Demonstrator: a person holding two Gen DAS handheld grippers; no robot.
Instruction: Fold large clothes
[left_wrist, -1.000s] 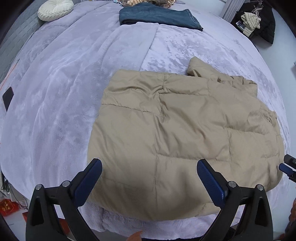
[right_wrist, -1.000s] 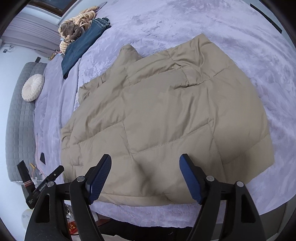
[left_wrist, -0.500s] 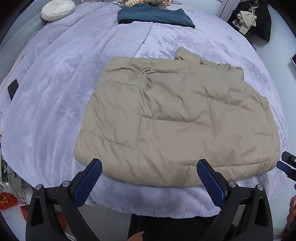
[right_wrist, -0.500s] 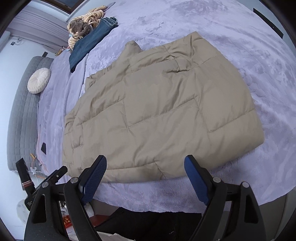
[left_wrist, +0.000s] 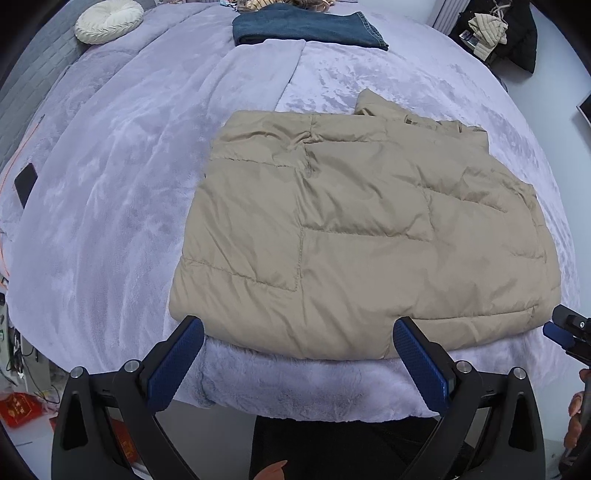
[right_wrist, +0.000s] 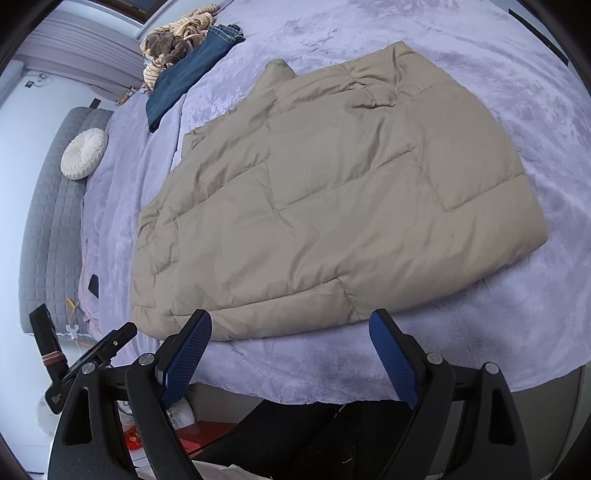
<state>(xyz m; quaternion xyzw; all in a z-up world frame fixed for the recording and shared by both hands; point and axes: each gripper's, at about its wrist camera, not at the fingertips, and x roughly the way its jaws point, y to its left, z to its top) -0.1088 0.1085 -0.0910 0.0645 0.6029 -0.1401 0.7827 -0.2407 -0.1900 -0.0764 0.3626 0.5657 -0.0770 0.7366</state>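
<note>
1. While the tan quilted puffer jacket (left_wrist: 362, 236) lies already folded into a rough rectangle at the centre of both views, both tools hang clear of it over the near edge of the bed.
2. Left gripper (left_wrist: 295, 360): blue pads apart, nothing between them.
3. Right gripper (right_wrist: 291, 354): its jaws have just been opening, and they stand wide and empty.
4. Step, as I judge it: a fold just laid and released. The next move calls for either gripping the near hem for one more fold or pressing the bundle flat.
5. Jacket shell: smooth, slightly shiny, stitched into puffy boxes; looks springy, so it may loft back open.
6. Lavender plush blanket (left_wrist: 110, 177): soft nap, streaked.
7. Folded jeans (left_wrist: 306, 27) sit at top centre of the left view, a round cream cushion (left_wrist: 109, 20) at upper left.
</note>
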